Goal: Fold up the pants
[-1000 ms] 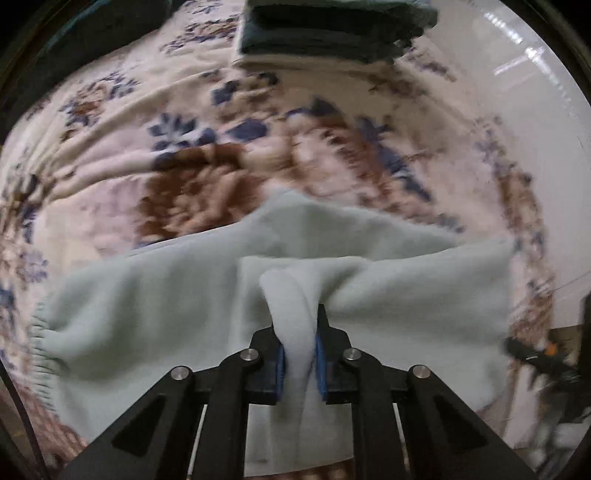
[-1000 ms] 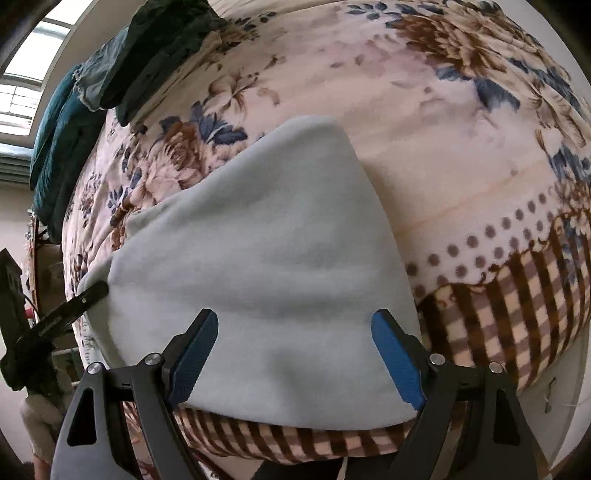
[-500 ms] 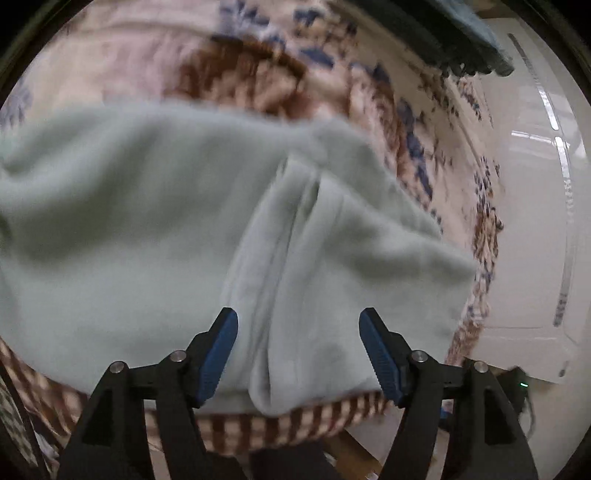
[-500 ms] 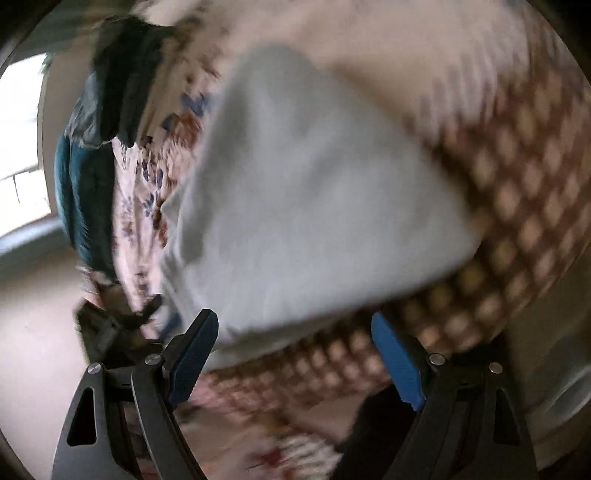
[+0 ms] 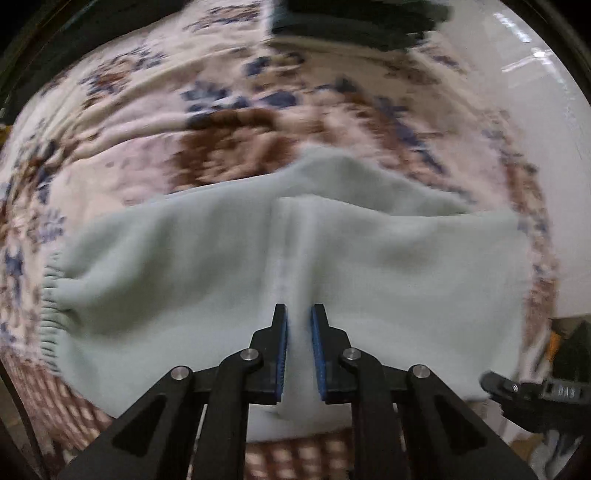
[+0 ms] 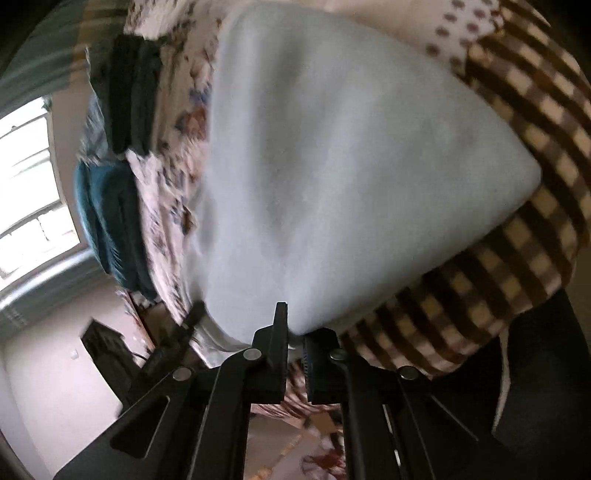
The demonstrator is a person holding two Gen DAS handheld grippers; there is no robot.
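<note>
The pale green fleece pants (image 5: 207, 266) lie folded on the floral blanket (image 5: 155, 122), with the ribbed waistband (image 5: 50, 310) at the left. My left gripper (image 5: 298, 321) is shut on a raised fold of the pants at their near edge. In the right wrist view the pants (image 6: 332, 166) fill the middle, hanging over the checked blanket border (image 6: 517, 229). My right gripper (image 6: 294, 325) is shut on the near edge of the pants. The right gripper also shows in the left wrist view (image 5: 524, 391) at the lower right.
A stack of dark folded clothes (image 5: 354, 22) sits at the far end of the bed. It also shows in the right wrist view (image 6: 133, 96), above teal cloth (image 6: 107, 221). A window (image 6: 26, 177) and the floor lie to the left.
Both grippers were open half a second ago and have now closed on the pants' near edge. The left one released an earlier fold, then gripped again. Both views swung.
</note>
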